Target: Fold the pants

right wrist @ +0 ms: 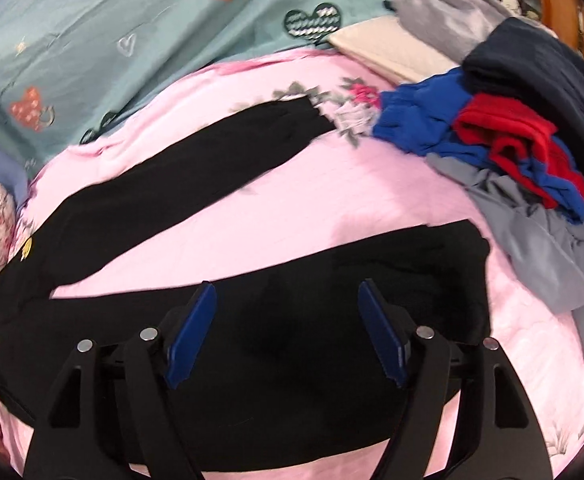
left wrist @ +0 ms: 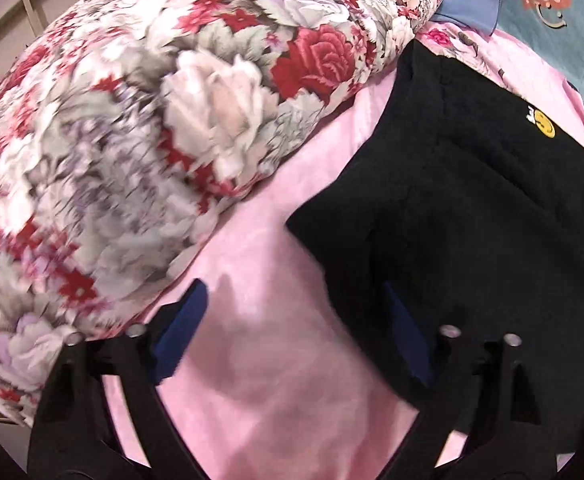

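Black pants (right wrist: 196, 172) lie spread flat on a pink bedsheet (right wrist: 372, 200), the two legs apart in a V. A small yellow smiley badge (left wrist: 545, 126) marks the waist end (left wrist: 472, 184). My right gripper (right wrist: 288, 300) stands open just above the nearer leg (right wrist: 372, 280), its blue pads (right wrist: 192, 332) straddling the cloth with nothing pinched. My left gripper (left wrist: 292, 304) is open too, hovering at the waist's left edge: the left pad (left wrist: 182, 332) is over pink sheet, the right pad (left wrist: 402, 332) over black fabric.
A rolled floral quilt (left wrist: 152, 140) bulges along the left of the pants. A teal patterned cover (right wrist: 132, 32) lies beyond them. A heap of blue, red, grey and dark clothes (right wrist: 512, 148) and a beige folded piece (right wrist: 392, 48) sit at the right.
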Action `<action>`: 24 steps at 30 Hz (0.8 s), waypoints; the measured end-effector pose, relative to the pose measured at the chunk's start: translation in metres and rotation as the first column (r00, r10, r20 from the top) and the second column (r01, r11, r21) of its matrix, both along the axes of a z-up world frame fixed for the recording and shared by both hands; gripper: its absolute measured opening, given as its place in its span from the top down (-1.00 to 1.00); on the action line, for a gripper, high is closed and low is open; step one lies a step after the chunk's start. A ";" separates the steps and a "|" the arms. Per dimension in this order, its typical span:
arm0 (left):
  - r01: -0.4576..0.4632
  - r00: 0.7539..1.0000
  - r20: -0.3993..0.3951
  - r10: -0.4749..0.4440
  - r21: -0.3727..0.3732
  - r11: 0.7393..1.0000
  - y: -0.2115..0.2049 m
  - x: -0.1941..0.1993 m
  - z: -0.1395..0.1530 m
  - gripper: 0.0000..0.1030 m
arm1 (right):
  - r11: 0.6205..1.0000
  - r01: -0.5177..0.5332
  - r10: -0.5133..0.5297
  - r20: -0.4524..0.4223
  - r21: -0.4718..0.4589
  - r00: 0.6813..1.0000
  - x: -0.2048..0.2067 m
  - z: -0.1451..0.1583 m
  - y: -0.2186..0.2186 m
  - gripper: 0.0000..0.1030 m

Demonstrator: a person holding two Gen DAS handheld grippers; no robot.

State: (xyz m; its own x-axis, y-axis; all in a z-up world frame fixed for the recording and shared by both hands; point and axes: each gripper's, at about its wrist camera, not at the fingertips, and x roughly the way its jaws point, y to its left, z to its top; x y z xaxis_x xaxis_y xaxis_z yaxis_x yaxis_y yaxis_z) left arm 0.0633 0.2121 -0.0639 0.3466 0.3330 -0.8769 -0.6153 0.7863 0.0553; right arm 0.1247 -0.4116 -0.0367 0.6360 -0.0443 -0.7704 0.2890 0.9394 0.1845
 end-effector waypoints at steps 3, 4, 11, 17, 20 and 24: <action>0.036 0.999 -0.017 -0.037 -0.038 0.999 0.004 0.021 -0.006 -0.09 | 1.000 -0.009 0.009 0.007 0.012 1.000 0.002 -0.002 0.003 -0.44; 0.042 0.999 -0.027 -0.044 -0.081 0.996 0.007 0.028 -0.011 -0.01 | 1.000 -0.009 0.009 0.012 0.003 1.000 0.001 -0.001 0.005 -0.44; -0.002 1.000 0.005 0.003 -0.089 0.996 0.006 0.032 -0.009 0.68 | 0.998 0.051 -0.053 -0.083 -0.022 0.995 0.005 -0.023 -0.009 -0.62; -0.046 0.999 -0.002 0.047 0.136 0.990 -0.001 0.004 0.018 0.70 | 0.992 0.086 -0.070 -0.160 0.091 0.985 0.009 -0.047 -0.033 -0.65; -0.050 0.998 -0.034 0.055 0.133 0.990 0.004 0.001 0.013 0.55 | 0.999 0.034 -0.032 -0.140 0.014 0.990 0.009 -0.050 -0.025 -0.74; -0.067 0.993 -0.089 0.077 0.110 0.992 0.011 0.002 -0.005 0.01 | 0.995 -0.010 -0.004 -0.139 -0.096 0.990 0.005 -0.038 -0.020 -0.74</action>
State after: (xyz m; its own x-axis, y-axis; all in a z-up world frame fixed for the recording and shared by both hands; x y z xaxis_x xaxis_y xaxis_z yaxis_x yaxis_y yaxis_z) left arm 0.0655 0.2235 -0.0689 0.2372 0.4472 -0.8624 -0.6586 0.7266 0.1956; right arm 0.1293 -0.4316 -0.0744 0.5229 -0.1208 -0.8438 0.3026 0.9517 0.0513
